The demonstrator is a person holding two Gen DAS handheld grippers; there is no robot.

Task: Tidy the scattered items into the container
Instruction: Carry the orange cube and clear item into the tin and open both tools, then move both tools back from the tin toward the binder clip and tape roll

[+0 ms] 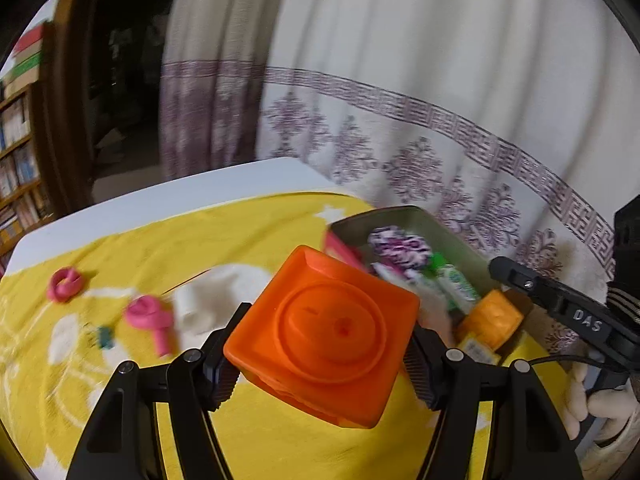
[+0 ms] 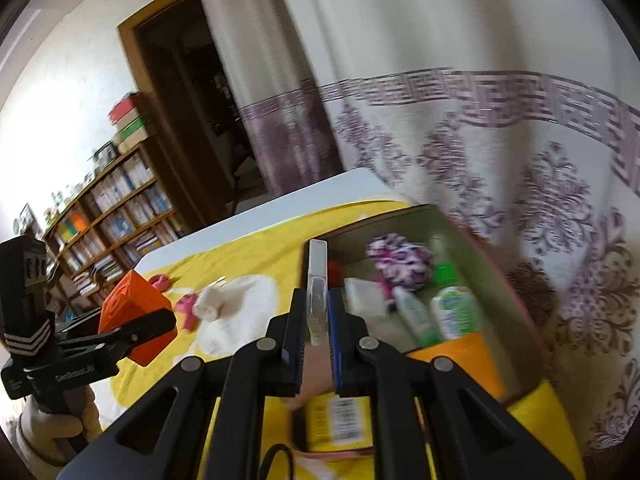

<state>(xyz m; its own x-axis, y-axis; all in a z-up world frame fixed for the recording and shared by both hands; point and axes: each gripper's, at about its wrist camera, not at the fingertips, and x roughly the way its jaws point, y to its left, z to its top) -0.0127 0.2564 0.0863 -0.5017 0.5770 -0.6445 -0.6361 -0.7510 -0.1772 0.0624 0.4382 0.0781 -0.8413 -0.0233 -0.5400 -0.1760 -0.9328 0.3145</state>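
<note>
My left gripper (image 1: 320,364) is shut on an orange plastic box (image 1: 328,344) and holds it above the yellow cloth, just left of the metal tin (image 1: 404,212); the box also shows in the right wrist view (image 2: 132,304). My right gripper (image 2: 318,320) is shut on a clear flat stick-like item (image 2: 317,280) at the tin's (image 2: 500,280) left rim. The tin holds a purple scrunchie (image 2: 400,258), small bottles (image 2: 456,312) and an orange item (image 2: 460,356). Two pink rubber rings (image 1: 64,284) (image 1: 150,316) and a white rolled cloth (image 1: 196,308) lie on the table.
A yellow patterned cloth (image 1: 260,240) covers the white table (image 1: 180,196). A patterned curtain (image 1: 400,120) hangs right behind the tin. A bookshelf (image 2: 112,216) and a dark doorway stand at the left. A small teal item (image 1: 105,338) lies near the pink rings.
</note>
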